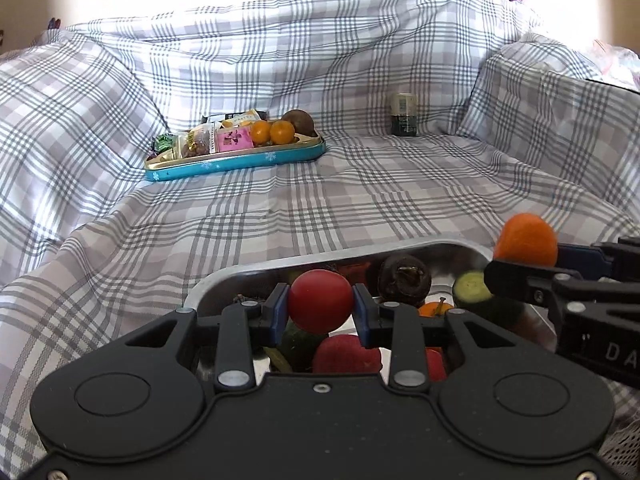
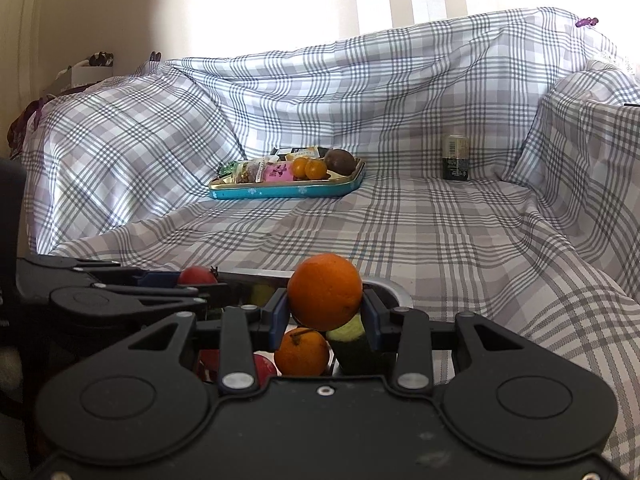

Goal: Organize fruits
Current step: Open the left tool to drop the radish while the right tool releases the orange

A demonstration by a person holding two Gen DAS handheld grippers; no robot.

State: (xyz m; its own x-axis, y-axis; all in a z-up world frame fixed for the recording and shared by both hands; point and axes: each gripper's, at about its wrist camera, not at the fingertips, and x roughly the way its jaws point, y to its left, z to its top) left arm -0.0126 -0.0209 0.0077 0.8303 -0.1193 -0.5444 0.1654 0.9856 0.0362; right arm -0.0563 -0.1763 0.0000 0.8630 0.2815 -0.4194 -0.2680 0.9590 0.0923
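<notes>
My left gripper (image 1: 320, 307) is shut on a red tomato (image 1: 320, 305) and holds it over a metal tray (image 1: 240, 274) of mixed produce. My right gripper (image 2: 325, 307) is shut on an orange (image 2: 325, 291) above the same tray's right end (image 2: 394, 290). In the left wrist view the right gripper (image 1: 528, 268) with its orange (image 1: 526, 240) shows at the right. In the right wrist view the left gripper (image 2: 188, 282) with its tomato (image 2: 197, 276) shows at the left. A second orange (image 2: 302, 352), a cucumber piece (image 1: 472, 286) and a dark fruit (image 1: 405, 280) lie in the tray.
A teal tin tray (image 1: 236, 162) at the back of the checked sheet holds snack packets, two small oranges (image 1: 272, 132) and a brown fruit (image 1: 300, 122). A dark can (image 1: 404, 119) stands at the back right. Raised folds of the sheet flank both sides.
</notes>
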